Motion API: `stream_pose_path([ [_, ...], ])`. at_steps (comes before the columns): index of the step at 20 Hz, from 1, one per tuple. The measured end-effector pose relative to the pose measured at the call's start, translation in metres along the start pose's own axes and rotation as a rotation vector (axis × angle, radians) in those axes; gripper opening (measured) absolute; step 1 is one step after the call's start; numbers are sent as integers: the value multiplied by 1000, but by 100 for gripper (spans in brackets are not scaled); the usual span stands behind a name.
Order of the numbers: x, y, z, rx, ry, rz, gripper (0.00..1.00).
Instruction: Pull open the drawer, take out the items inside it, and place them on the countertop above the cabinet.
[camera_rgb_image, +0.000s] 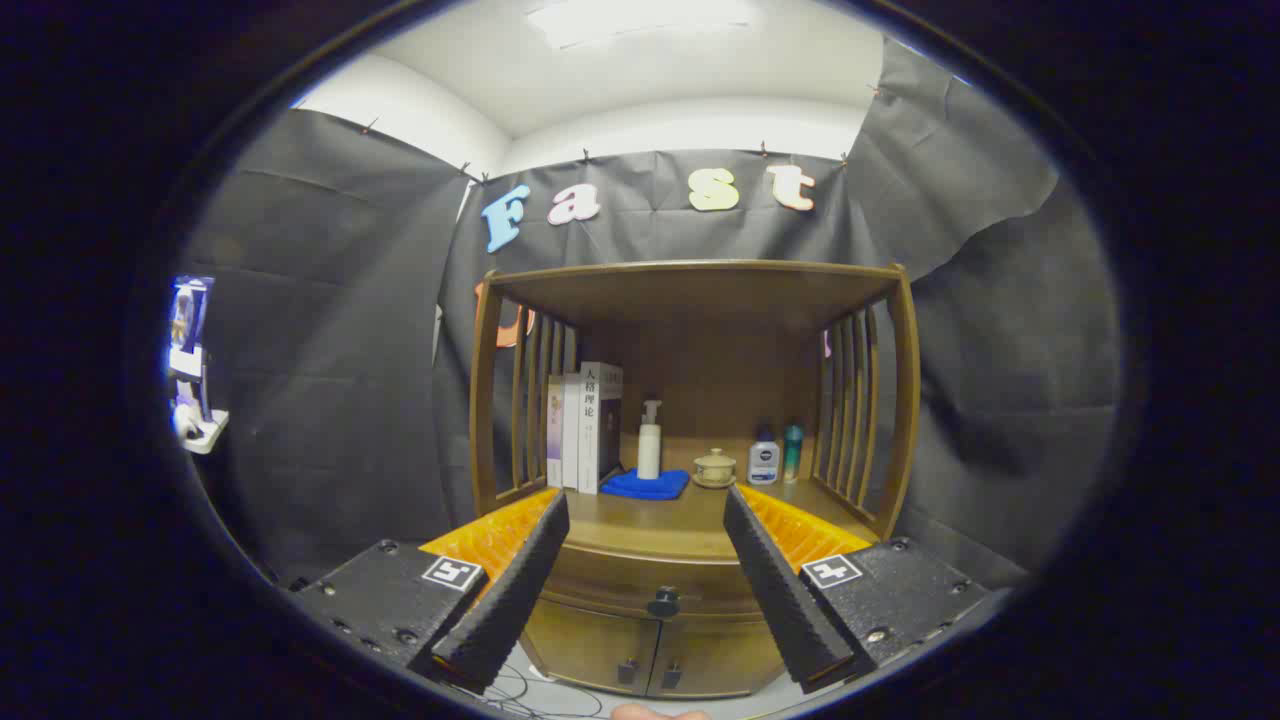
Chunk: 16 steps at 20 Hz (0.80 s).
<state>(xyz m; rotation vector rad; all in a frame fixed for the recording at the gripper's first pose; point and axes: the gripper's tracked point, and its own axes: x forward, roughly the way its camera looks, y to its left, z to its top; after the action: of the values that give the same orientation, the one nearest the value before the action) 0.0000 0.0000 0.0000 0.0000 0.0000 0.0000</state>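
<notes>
- While the gripper (645, 590) hangs in front of the wooden cabinet (690, 400), its two fingers stand spread wide, with nothing between the pads; no contact with any surface.
- Drawer (650, 585) sits shut, its front flush under the countertop (640, 525). Dark round knob (663, 602) is at the middle of the drawer front.
- Key relation: the knob lies straight ahead of the claw, between the two fingers as seen and slightly toward the right one, low down near their bases. Apart from both; cabinet is still some way beyond the tips.
- Drawer front runs crosswise, side to side; the pull will have to come straight back along the fingers' own line.
- Judgement: the claw must drop a little and go forward, keeping the knob centred in the gap, before closing on it. The knob is small against this wide spread, so any sideways drift risks one finger catching it alone.
- Contents of the drawer hidden; cannot tell what is inside.
- Countertop already carries books (585, 430), a pump bottle (650, 440) standing on a blue cloth (645, 486), a small lidded cup (714, 467), and two small bottles (776, 455). Bare wood at the front edge looks like the likely drop zone.
- Two lower doors (650, 655) below the drawer, each with a small handle; not part of the job.
</notes>
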Motion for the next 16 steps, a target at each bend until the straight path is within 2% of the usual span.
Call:
stream_pose_path([
  [11, 2, -8, -10, 11, 17, -16, 100],
  [16, 17, -11, -29, 19, 23, -41, 100],
])
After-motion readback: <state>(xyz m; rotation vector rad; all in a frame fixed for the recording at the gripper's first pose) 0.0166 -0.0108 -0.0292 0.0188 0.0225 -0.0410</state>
